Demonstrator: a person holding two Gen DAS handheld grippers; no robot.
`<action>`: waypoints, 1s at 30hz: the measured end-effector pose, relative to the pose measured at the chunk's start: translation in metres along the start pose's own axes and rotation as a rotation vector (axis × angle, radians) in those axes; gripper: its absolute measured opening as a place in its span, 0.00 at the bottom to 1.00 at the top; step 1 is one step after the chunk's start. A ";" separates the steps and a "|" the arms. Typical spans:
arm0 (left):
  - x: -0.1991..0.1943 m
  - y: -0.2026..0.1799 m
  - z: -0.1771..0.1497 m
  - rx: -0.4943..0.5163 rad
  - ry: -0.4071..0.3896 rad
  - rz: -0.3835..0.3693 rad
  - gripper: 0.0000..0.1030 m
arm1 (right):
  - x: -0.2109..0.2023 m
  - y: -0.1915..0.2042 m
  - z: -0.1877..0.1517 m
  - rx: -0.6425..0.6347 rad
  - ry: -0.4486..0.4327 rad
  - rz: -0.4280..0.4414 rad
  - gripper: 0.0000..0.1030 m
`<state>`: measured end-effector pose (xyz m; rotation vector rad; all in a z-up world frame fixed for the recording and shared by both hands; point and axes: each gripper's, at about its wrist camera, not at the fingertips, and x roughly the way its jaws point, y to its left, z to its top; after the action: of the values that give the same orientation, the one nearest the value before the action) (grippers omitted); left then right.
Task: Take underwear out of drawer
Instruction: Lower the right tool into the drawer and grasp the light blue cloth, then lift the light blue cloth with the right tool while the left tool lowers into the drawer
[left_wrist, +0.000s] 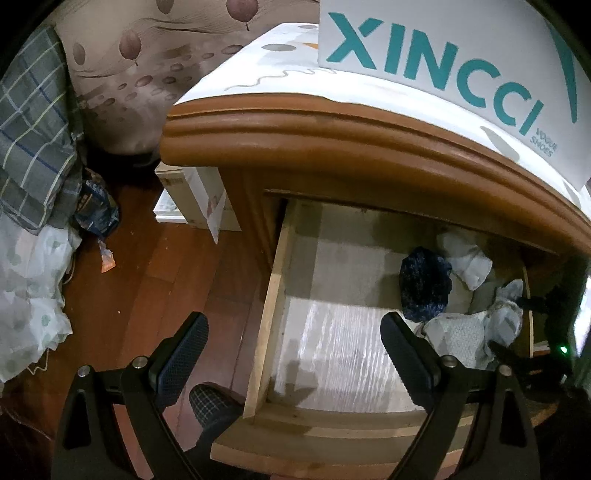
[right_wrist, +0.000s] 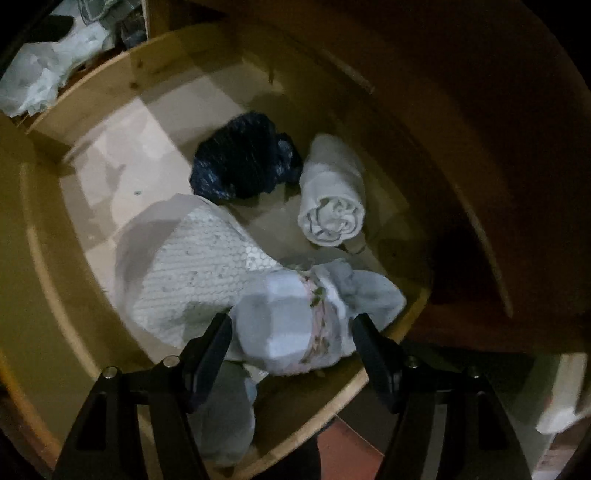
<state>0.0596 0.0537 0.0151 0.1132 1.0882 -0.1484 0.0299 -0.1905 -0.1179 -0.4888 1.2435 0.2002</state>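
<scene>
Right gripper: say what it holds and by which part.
Nothing held. The right gripper stands open astride the pale bundled underwear at the drawer's near edge, pads not pressing it.

Left gripper (left_wrist: 293, 338): jaws spread wide, nothing between them, pointing steeply down. One finger (left_wrist: 184, 354) sits left, the other right, well apart.

Right gripper (right_wrist: 291, 339): jaws wide, also angled down; pale cloth lies between the fingers (right_wrist: 212, 350), pads not pressing it. Its dark body shows at the left view's right edge.
</scene>
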 end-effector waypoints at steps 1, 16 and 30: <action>0.001 -0.001 -0.001 0.006 0.002 0.004 0.90 | 0.005 0.000 0.001 -0.005 0.001 0.001 0.68; 0.008 -0.016 -0.005 0.070 0.026 -0.003 0.90 | 0.011 0.000 -0.008 0.021 -0.022 -0.029 0.37; 0.017 -0.043 -0.016 0.163 0.081 -0.096 0.90 | -0.083 -0.035 -0.056 0.439 -0.306 0.134 0.30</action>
<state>0.0458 0.0129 -0.0079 0.2154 1.1622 -0.3211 -0.0303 -0.2375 -0.0438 0.0076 0.9814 0.1049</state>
